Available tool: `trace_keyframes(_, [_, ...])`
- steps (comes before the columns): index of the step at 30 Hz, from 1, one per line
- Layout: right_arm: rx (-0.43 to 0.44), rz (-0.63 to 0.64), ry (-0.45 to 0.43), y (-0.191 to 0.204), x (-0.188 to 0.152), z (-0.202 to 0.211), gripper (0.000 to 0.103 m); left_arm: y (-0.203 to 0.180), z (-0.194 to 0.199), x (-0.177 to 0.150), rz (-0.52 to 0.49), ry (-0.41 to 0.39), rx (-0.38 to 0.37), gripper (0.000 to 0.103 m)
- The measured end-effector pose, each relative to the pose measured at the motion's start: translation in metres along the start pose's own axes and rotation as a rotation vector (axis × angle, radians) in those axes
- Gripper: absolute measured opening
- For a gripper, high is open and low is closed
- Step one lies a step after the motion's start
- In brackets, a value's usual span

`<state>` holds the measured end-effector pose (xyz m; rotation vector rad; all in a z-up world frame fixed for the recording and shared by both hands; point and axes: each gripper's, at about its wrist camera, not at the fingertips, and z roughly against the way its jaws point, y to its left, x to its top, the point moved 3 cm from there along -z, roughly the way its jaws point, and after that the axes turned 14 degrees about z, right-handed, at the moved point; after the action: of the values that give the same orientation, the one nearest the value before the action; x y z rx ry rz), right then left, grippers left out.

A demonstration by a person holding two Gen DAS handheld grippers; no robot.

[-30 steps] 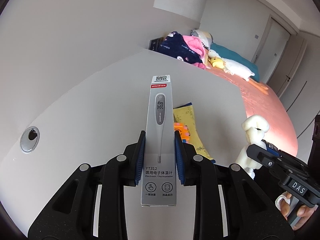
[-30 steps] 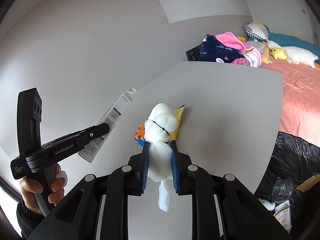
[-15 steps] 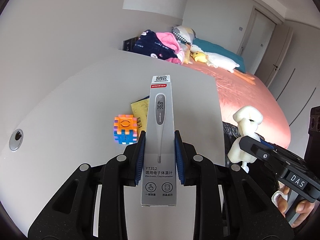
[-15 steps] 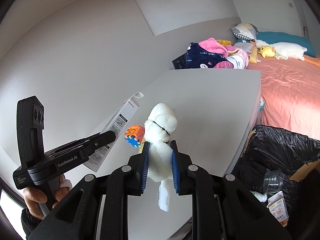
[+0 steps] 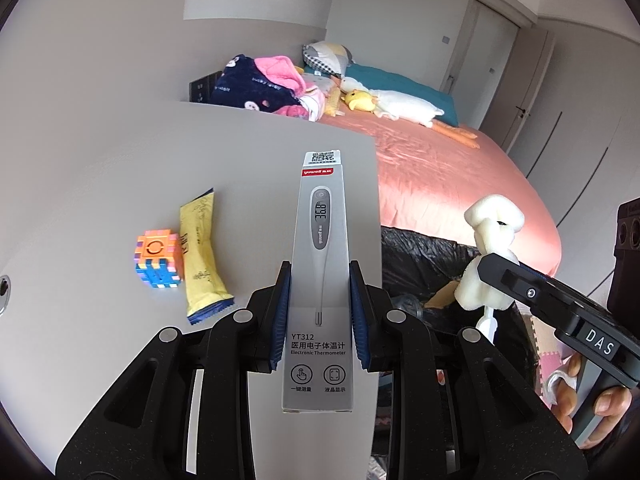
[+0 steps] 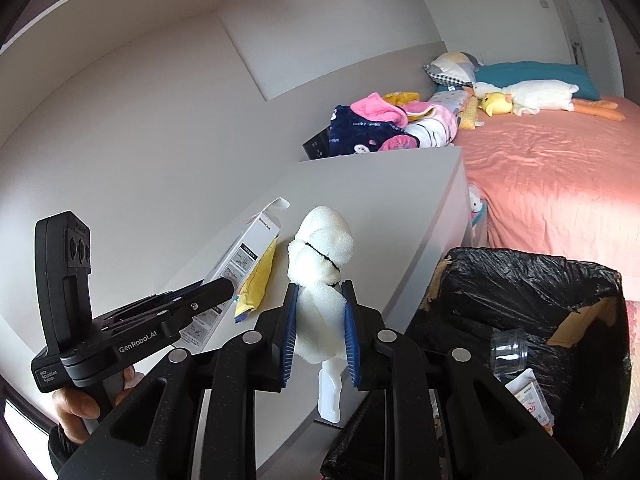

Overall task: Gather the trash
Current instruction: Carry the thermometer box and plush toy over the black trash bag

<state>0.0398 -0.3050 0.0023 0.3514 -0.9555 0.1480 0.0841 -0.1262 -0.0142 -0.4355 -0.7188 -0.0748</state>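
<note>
Here the left tongs [image 5: 319, 320] clamp a tall, glossy grey cardboard thermometer box [image 5: 319, 276] between blue ribbed pads. The right tongs [image 6: 319, 334] squeeze a lumpy white foam bundle [image 6: 320, 276] tied with black thread. Both hang over the smooth grey counter [image 5: 120, 184], beside a crinkled black-lined trash bin [image 6: 532, 304]. A yellow sachet [image 5: 202, 256] and a colourful block cube [image 5: 158, 258] lie on the counter.

Black claw [image 5: 319, 320] — blue pads [image 5: 280, 320]
</note>
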Motion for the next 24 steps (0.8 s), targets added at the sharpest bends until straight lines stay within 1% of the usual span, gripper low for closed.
trace_keyframes(15, [-0.073,-0.063,-0.034,-0.046,-0.008,0.038,0.023,-0.058,-0.028,-0.012,-0.089,0.058,-0.067,0.027])
trace_keyframes(24, [-0.116,-0.099,-0.054,-0.068,-0.012,0.057,0.023,-0.09,-0.038,-0.02,-0.141,0.086,-0.098,0.027])
